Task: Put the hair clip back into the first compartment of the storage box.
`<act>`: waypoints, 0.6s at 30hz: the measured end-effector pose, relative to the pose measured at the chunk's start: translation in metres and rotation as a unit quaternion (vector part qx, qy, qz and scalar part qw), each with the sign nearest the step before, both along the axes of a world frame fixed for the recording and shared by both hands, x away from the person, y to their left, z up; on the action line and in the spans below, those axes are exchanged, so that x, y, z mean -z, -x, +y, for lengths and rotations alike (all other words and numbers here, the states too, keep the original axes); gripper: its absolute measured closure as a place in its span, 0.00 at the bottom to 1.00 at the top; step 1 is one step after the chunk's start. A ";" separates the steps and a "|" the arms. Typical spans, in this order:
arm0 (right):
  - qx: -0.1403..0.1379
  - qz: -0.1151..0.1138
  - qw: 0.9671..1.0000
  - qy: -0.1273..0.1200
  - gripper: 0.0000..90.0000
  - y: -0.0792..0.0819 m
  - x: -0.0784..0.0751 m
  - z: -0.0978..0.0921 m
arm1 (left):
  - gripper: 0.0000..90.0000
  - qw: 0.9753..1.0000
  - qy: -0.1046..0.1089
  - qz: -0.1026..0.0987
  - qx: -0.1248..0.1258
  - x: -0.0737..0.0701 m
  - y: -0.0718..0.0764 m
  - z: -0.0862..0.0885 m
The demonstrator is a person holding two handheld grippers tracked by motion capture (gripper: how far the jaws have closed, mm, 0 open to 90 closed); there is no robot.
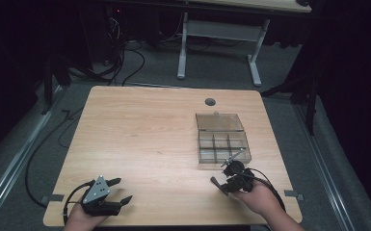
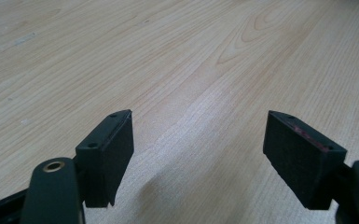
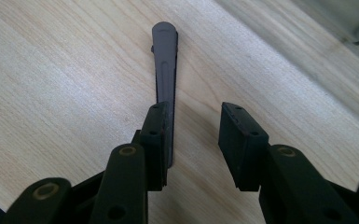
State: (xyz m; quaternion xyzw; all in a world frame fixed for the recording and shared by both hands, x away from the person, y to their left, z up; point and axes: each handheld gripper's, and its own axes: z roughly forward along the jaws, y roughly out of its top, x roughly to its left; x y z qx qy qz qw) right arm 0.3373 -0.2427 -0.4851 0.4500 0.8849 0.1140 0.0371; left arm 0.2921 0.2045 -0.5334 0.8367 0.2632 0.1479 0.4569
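Two grippers: one in each hand, both at the bottom edge of the frame in the high view.
Left gripper (image 1: 124, 189): lower left, idle above bare tabletop (image 1: 144, 134); fingers spread wide, nothing between them.
Right gripper (image 3: 196, 109): lower right of the high view, angled towards the upper left; fingers partly apart, not clamped.
Grey stick (image 3: 165, 60): slim, dark grey and ribbed, lying flat on the wood. Its near end is touching the inner face of the finger at frame left in the right gripper view; its rounded far end reaches well past the fingertips.
Compartment box (image 1: 215, 144): clear plastic, right of centre, just beyond the right gripper; lid (image 1: 219, 121) folded back flat behind it. Contents too small to tell.
Cable hole (image 1: 210, 101): round, near the tabletop's far edge.
Beyond: grey floor, white desk frame (image 1: 182, 57), loose cables at upper left.
Step in hand: probably a grasp or release of the stick beside the box; which of the two cannot be told.
Next move: if a grasp, the fingers must close squarely across the stick before lifting it.
Writing: none legible anywhere.
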 end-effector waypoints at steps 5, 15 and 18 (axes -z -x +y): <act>-0.010 0.012 1.000 0.016 0.70 -0.003 0.001 0.004 | 0.28 1.000 0.000 0.000 0.001 0.000 0.000 0.000; -0.028 0.023 0.999 0.030 0.70 -0.009 -0.002 0.014 | 0.28 1.000 -0.001 0.000 0.004 0.000 0.000 0.000; -0.036 0.027 0.999 0.031 0.71 -0.011 -0.002 0.019 | 0.28 1.000 -0.002 0.000 0.005 0.000 0.000 0.000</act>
